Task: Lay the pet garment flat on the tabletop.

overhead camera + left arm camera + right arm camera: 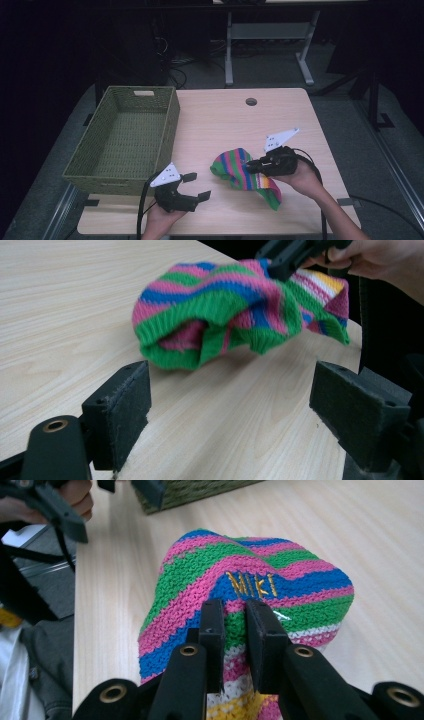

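A knitted hat striped in green, pink and blue lies on the wooden table, right of centre near the front. My right gripper is shut on a fold of the hat, its two black pads pinching the fabric just below yellow stitched letters. In the left gripper view the hat bulges up off the table ahead of the jaws. My left gripper hovers open near the front edge, left of the hat, with nothing between its fingers.
A green woven basket stands empty at the left of the table. A round cable hole sits near the far edge. Bare wood lies between the basket and the hat. Table legs and cables stand on the dark floor behind.
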The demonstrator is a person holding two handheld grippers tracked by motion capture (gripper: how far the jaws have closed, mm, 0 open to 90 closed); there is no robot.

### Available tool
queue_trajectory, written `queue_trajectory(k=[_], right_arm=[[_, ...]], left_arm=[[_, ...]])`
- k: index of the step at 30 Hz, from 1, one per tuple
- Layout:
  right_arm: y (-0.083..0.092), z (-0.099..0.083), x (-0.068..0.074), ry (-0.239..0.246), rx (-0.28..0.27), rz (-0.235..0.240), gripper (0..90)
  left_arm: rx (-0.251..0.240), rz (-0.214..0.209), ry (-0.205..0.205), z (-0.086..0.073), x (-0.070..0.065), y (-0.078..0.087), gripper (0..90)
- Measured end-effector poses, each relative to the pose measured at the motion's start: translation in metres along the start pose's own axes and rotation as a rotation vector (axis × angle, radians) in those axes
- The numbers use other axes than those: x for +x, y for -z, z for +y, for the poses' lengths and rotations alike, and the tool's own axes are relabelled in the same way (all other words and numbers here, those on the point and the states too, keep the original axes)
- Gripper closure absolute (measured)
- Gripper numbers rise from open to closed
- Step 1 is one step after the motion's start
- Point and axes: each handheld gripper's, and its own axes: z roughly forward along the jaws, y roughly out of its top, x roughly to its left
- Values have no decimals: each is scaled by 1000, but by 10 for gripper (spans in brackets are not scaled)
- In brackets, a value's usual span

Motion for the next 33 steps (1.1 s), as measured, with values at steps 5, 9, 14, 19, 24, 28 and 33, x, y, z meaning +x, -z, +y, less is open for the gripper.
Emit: queue_trajectory(k=[5,9,14,19,24,28,33], right_arm=[[-10,-6,-2,15,37,40,779],[-19,-15,-3,24,73,55,770],[-26,-27,-7,27,101,59,745],[-28,-34,-9,-17,114,93,684],[-24,-36,-6,-35,101,94,610],[-20,-33,-3,-25,97,87,573],[-14,-24,3,-5,86,77,546]], left_arm=[[1,0,-3,0,0,0,166],[2,-1,-2,0,0,0,165],[4,-3,-4,0,0,0,165],[6,-3,-3,0,0,-1,166],[12,1,-9,0,-1,-2,166],[12,2,-8,0,-1,-1,166],[12,2,-9,0,-1,-1,166]])
